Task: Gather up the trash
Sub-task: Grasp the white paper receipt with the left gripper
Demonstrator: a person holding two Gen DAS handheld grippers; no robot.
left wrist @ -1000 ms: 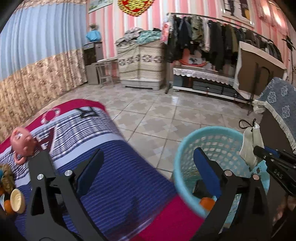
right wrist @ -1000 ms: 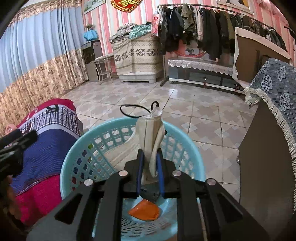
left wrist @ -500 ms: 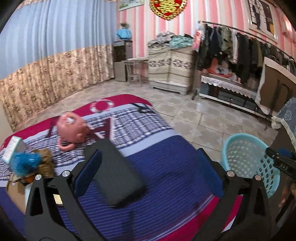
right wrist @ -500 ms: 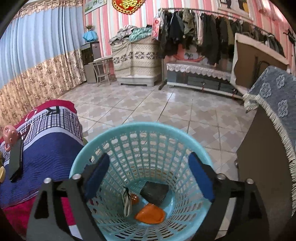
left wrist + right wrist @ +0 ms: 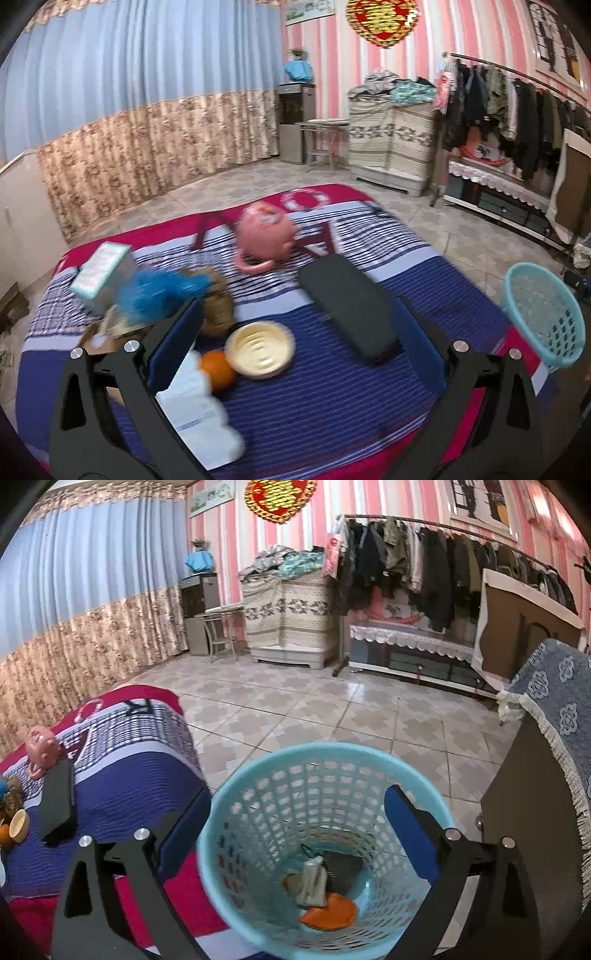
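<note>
Both hand-held grippers released and empty, left (image 5: 295,332) over bed clutter, right (image 5: 297,819) above basket (image 5: 417,775); risks snagging bowl (image 5: 260,349) instead of tissue (image 5: 199,417).

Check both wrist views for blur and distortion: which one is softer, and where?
Left wrist view: softer, motion smear on the white tissue pack, blue fluffy thing and cream bowl; left gripper itself sharp. Right wrist view: mostly crisp, slight smear on the blue basket rim; floor glare near the clothes rack. Both: strong fisheye bending, dark corners.
</note>
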